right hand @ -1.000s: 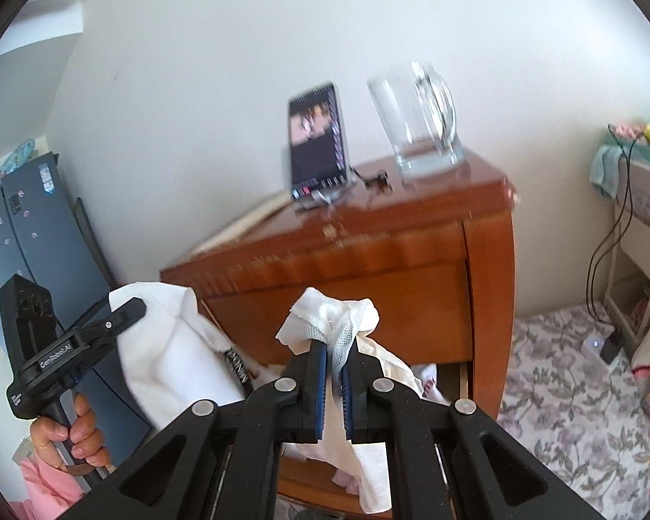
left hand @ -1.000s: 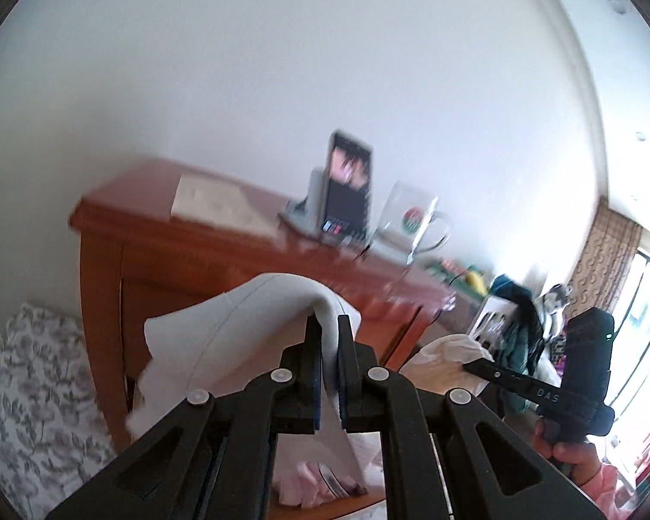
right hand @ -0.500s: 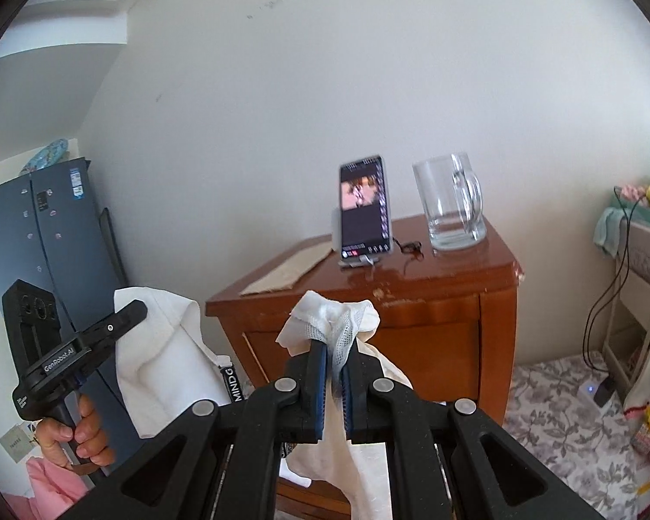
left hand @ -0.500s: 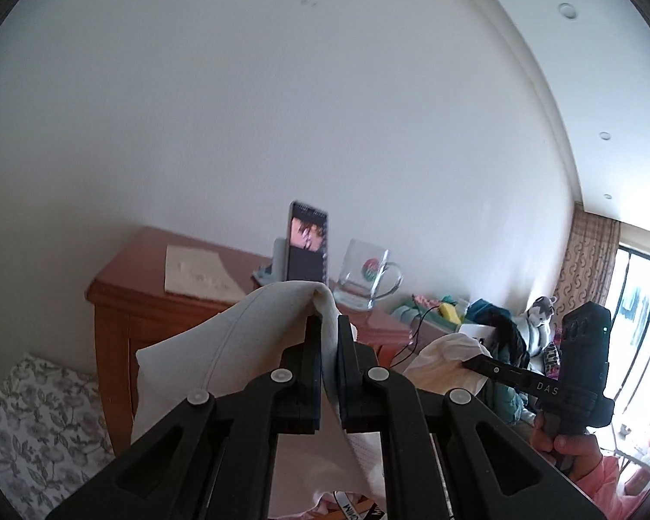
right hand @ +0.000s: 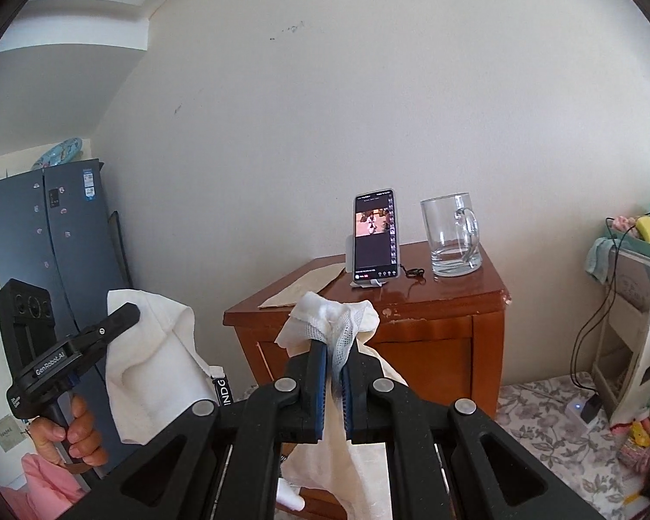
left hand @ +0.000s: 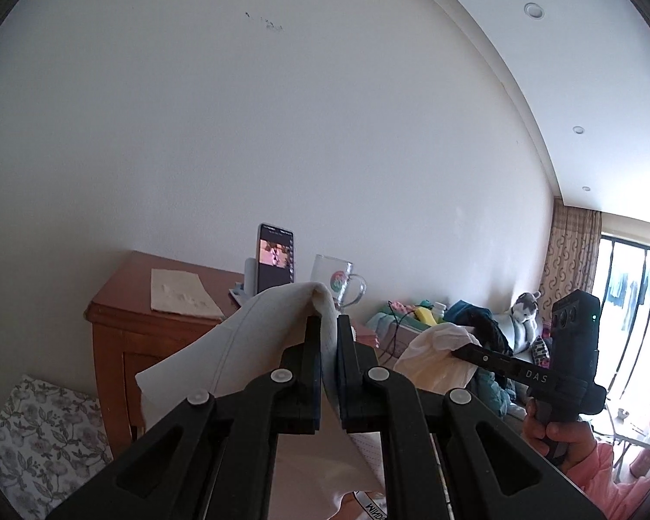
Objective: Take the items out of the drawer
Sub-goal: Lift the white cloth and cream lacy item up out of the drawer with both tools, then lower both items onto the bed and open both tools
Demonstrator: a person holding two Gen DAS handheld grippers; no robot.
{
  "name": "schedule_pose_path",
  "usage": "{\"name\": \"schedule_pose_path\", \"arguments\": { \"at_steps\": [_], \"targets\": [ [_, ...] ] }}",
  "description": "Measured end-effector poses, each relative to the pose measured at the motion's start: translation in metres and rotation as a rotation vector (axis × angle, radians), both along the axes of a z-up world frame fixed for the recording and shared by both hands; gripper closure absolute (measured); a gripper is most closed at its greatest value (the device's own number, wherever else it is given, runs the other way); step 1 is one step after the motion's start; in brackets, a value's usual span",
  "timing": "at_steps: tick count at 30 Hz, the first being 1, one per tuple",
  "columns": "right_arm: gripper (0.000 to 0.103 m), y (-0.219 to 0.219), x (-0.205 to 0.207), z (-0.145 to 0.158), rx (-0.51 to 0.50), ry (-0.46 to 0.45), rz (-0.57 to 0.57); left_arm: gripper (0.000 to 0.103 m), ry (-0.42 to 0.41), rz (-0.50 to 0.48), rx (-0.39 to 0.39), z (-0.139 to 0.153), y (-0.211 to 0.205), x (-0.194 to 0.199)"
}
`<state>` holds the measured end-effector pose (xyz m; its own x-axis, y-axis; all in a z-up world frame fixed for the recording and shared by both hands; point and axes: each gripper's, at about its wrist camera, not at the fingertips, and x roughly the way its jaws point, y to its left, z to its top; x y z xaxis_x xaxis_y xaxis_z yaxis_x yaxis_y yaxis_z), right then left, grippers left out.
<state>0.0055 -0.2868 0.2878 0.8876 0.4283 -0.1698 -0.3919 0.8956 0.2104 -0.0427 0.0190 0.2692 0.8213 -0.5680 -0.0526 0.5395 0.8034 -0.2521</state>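
Note:
My left gripper (left hand: 329,325) is shut on a fold of white cloth (left hand: 255,342) that drapes down over its fingers. My right gripper (right hand: 333,346) is shut on a cream cloth with a mesh edge (right hand: 325,310), which hangs below the jaws. Each gripper shows in the other view: the right gripper (left hand: 457,352) with its cloth (left hand: 433,346), the left gripper (right hand: 128,314) with its cloth (right hand: 151,364). Both are held up in front of the wooden cabinet (right hand: 433,333). Its drawer is hidden behind the cloth and fingers. I cannot tell whether the two cloths are one piece.
On the cabinet top (left hand: 125,290) stand a lit phone (right hand: 375,234) on a stand, a glass mug (right hand: 453,234) and a paper sheet (left hand: 177,290). A dark fridge (right hand: 47,238) is at the left, a cluttered shelf (right hand: 637,268) with cables at the right. Flowered floor mat (right hand: 541,416) below.
Both grippers rose and drew back from the cabinet, carrying their cloths up with them. The cabinet now looks smaller and lower in both views. Both stayed shut.

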Motion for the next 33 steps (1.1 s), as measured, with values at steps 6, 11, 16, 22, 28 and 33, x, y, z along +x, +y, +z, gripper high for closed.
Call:
{"name": "schedule_pose_path", "arguments": {
  "at_steps": [6,11,16,22,28,33],
  "targets": [
    [0.097,-0.008,-0.017,-0.007,0.013,0.012,-0.018,0.097,0.010,-0.028,0.007,-0.008,-0.007,-0.015],
    [0.097,-0.011,-0.025,-0.017,0.019,0.027,-0.027,0.097,0.039,-0.045,0.016,-0.019,-0.014,-0.020],
    [0.097,-0.012,-0.027,-0.032,0.028,0.067,-0.025,0.097,0.098,-0.066,0.024,-0.035,-0.022,-0.019],
    [0.096,-0.011,-0.024,-0.058,0.027,0.139,-0.034,0.097,0.184,-0.090,0.037,-0.063,-0.031,-0.018],
    [0.096,-0.008,-0.018,-0.093,0.024,0.235,-0.040,0.097,0.281,-0.087,0.049,-0.093,-0.035,-0.012],
    [0.096,-0.007,-0.009,-0.129,0.018,0.335,-0.048,0.097,0.357,-0.098,0.094,-0.120,-0.047,-0.006]
  ]
}}
